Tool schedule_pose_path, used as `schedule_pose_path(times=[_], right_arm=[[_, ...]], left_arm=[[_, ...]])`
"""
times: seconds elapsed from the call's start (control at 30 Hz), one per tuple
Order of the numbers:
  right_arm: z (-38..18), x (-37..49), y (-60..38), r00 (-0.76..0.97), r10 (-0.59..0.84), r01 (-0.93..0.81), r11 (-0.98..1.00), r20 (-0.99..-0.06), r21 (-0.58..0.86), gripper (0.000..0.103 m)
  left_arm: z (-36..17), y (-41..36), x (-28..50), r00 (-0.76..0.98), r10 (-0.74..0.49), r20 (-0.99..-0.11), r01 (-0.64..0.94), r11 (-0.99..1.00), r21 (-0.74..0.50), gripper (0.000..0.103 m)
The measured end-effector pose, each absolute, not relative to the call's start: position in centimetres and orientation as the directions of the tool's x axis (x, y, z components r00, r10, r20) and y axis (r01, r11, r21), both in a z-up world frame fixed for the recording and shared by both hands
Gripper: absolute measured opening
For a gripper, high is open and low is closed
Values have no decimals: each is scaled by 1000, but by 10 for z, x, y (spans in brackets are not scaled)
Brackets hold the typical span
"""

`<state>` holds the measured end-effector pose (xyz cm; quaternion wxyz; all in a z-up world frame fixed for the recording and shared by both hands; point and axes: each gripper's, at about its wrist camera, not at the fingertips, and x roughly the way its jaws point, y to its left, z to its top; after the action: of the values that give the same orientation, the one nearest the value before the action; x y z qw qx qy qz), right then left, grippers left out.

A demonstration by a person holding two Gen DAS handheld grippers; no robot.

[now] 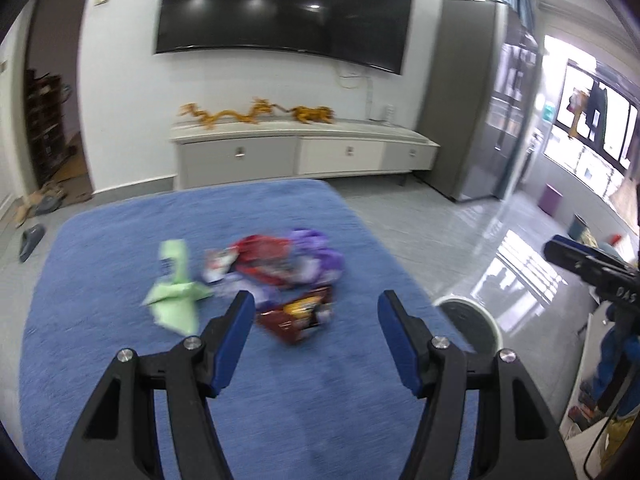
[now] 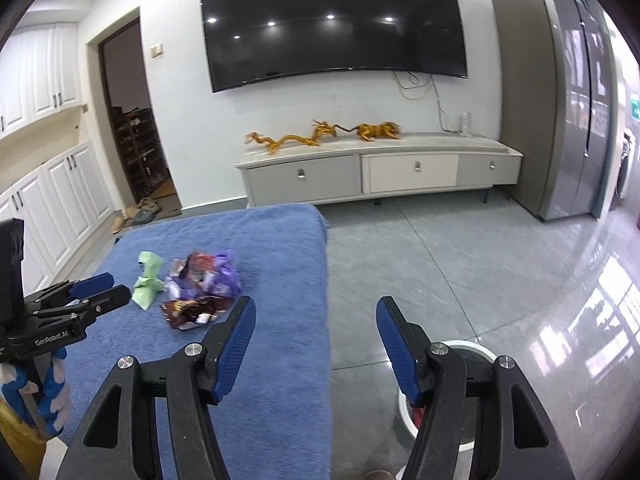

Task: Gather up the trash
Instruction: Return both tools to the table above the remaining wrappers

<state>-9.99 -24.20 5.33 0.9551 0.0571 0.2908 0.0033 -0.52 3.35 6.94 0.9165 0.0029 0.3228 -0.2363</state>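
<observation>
A pile of snack wrappers lies on a blue cloth-covered table (image 1: 120, 360): a green wrapper (image 1: 174, 284), a red one (image 1: 264, 262), a purple one (image 1: 316, 252) and a dark red-brown one (image 1: 298, 316). My left gripper (image 1: 316, 312) is open and empty, just short of the dark wrapper. My right gripper (image 2: 314, 316) is open and empty, over the table's right edge and the floor. A white round bin (image 2: 460, 400) stands on the floor under the right gripper, also in the left wrist view (image 1: 474, 324). The pile shows in the right wrist view (image 2: 200, 284).
A low TV cabinet (image 2: 380, 168) with gold dragon figures stands at the far wall under a large TV (image 2: 332, 20). A grey fridge (image 2: 560, 100) stands to the right. The floor is glossy grey tile. White cupboards (image 2: 60, 200) line the left.
</observation>
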Motion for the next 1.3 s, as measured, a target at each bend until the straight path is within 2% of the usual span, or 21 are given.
schedule_pose_path(times=[0.23, 0.43, 0.93, 1.13, 1.3], right_arm=[[55, -87, -209, 823, 76, -28, 995, -563, 92, 61], [49, -74, -188, 805, 106, -72, 994, -584, 82, 61], [4, -15, -143, 688, 263, -221, 964, -677, 150, 61], [-9, 5, -114, 641, 329, -319, 936, -693, 149, 66], [-15, 20, -89, 611, 376, -409, 903, -697, 128, 75]], left_arm=[[56, 115, 6, 710, -342, -616, 299, 938, -176, 62], [43, 151, 14, 710, -294, -640, 227, 956, -187, 62], [15, 148, 64, 666, -295, -685, 223, 955, -195, 62], [6, 139, 90, 649, -306, -696, 226, 952, -207, 62], [2, 127, 111, 644, -321, -695, 248, 946, -207, 62]])
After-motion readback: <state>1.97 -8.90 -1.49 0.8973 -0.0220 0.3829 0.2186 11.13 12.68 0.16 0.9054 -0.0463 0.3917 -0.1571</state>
